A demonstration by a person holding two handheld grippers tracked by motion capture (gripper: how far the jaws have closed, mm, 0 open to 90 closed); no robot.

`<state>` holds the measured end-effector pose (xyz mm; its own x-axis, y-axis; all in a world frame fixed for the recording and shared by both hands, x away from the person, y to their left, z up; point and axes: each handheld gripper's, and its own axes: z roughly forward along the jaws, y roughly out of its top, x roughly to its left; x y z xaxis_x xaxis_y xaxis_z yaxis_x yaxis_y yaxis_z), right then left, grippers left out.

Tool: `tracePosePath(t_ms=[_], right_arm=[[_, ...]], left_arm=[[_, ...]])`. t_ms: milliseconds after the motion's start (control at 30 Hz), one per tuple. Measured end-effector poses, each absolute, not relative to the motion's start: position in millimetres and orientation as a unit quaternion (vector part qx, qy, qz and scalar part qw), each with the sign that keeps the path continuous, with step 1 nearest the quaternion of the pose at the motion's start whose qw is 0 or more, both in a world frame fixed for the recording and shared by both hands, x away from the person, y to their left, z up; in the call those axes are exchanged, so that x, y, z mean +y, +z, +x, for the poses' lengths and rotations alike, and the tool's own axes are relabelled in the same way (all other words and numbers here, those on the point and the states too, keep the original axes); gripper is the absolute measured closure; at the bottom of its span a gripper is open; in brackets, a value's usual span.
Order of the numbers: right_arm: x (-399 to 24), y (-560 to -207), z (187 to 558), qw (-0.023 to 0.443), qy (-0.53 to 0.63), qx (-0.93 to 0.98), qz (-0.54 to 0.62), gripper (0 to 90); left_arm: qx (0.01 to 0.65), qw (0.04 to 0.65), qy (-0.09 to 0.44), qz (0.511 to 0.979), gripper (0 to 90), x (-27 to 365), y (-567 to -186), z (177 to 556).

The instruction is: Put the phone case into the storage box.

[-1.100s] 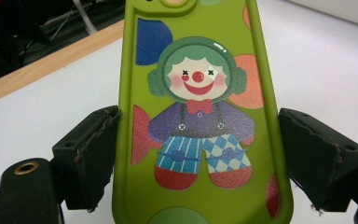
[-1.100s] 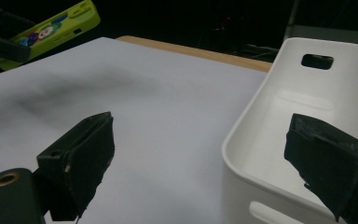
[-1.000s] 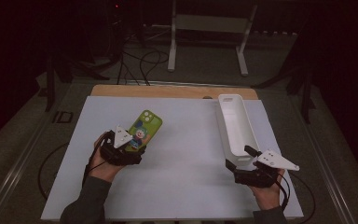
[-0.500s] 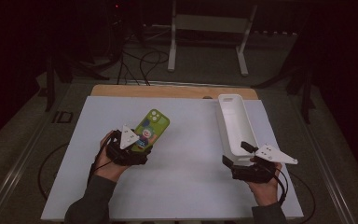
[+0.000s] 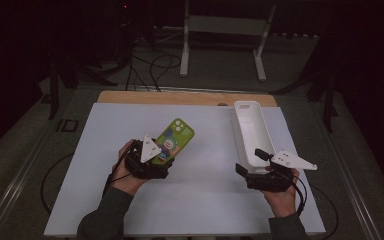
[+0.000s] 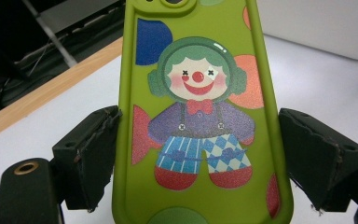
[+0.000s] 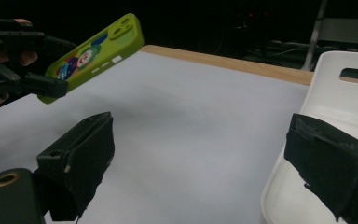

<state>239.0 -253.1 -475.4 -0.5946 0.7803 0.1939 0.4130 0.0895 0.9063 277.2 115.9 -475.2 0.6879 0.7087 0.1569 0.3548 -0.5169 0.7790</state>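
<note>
A green phone case printed with a clown is lifted off the white tabletop, tilted with its camera end raised and pointing away. My left gripper is shut on its lower half, and in the left gripper view both black pads press the long edges of the case. The right gripper view shows the held case in the air at far left. My right gripper stands open at the near end of a long white tray, one jaw in front of the tray's wall, with nothing gripped.
The white tabletop has a wooden strip along its far edge. Behind the table stands a white metal frame, with cables on the dark floor. The person's forearms enter from the bottom edge.
The left gripper has carried the phone case to the right and slightly up, toward the table's middle. The right gripper has stayed by the tray's near end.
</note>
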Motion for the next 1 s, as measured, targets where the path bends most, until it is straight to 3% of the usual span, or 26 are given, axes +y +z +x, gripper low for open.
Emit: tracePosePath(t_ms=[1000], right_arm=[[-231.8, -472.8, 255.2, 0.126, 0.537, 0.725, 0.412, 8.3]], left_arm=[[0.261, 0.389, 0.228, 0.854, 16.1, 82.2, -469.0, 269.1]])
